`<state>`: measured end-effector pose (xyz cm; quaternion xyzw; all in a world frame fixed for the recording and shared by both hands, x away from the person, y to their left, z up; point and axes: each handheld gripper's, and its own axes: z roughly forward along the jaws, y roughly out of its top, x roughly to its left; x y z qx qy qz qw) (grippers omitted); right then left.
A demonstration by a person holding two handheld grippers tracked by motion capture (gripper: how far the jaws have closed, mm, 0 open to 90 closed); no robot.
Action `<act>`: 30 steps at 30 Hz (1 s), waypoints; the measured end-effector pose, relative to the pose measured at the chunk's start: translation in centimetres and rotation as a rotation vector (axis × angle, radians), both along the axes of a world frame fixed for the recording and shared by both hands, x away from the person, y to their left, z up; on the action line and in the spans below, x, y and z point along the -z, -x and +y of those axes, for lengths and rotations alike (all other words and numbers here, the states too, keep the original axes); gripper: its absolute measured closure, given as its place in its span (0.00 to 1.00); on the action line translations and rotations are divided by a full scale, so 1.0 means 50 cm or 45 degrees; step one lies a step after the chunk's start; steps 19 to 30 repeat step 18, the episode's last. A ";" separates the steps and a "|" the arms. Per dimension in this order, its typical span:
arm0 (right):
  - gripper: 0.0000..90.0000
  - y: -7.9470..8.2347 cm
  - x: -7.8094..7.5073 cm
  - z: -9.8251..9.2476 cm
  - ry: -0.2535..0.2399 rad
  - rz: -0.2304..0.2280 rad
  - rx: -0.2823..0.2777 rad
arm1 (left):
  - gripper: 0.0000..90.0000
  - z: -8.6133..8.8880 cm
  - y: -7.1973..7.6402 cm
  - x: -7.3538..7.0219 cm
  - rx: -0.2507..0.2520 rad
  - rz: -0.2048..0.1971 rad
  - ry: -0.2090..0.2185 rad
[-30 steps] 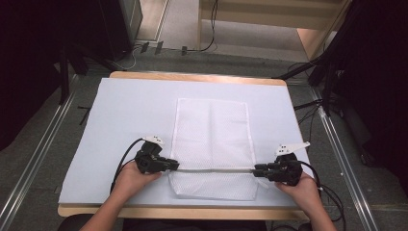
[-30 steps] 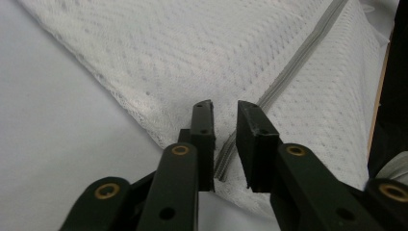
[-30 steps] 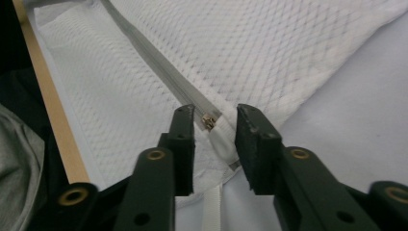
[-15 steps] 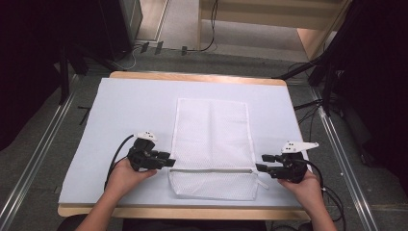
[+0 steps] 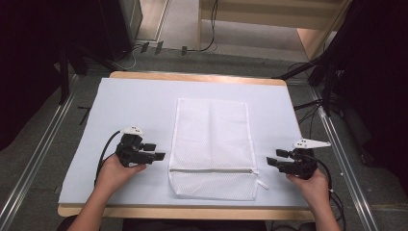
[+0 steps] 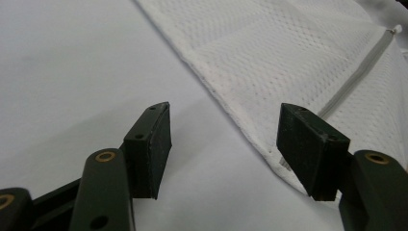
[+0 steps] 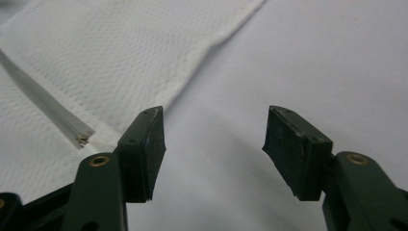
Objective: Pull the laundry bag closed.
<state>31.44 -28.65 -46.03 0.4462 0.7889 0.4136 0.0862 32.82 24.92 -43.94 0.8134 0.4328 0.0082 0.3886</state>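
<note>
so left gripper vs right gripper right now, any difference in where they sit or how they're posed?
The left gripper sits off the mesh bag's left edge, slightly above the zipper line; the right gripper sits off the bag's right edge, about level with it. The left one's top plate is small and rounded; the right one's juts out as a long point. Both have just been opening, stand open with nothing between the jaws, and point inward at the bag.

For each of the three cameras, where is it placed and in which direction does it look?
High view: above the person's side, looking forward and down at the table; forearms, left gripper, right gripper.
Left gripper view: on the left gripper, facing the mesh laundry bag edge; own jaws open.
Right gripper view: on the right gripper, facing the opposite edge; own jaws open.
All share the bag's zipper.
</note>
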 end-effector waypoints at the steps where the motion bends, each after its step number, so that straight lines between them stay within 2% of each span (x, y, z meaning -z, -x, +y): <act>1: 0.43 -0.001 0.002 -0.003 0.000 0.005 0.024 | 0.42 0.003 -0.001 0.001 -0.009 0.001 -0.004; 4: 0.43 -0.003 0.004 -0.009 -0.004 0.018 0.062 | 0.42 0.012 -0.004 0.003 -0.039 0.008 -0.013; 11: 0.41 -0.004 0.007 -0.002 0.003 0.013 0.045 | 0.39 0.018 -0.007 0.006 -0.061 0.003 -0.020; 18: 0.38 -0.005 0.011 -0.004 0.018 0.017 0.064 | 0.38 0.025 -0.009 0.008 -0.094 0.006 -0.030; 30: 0.38 -0.005 0.011 -0.004 0.018 0.017 0.064 | 0.38 0.025 -0.009 0.008 -0.094 0.006 -0.030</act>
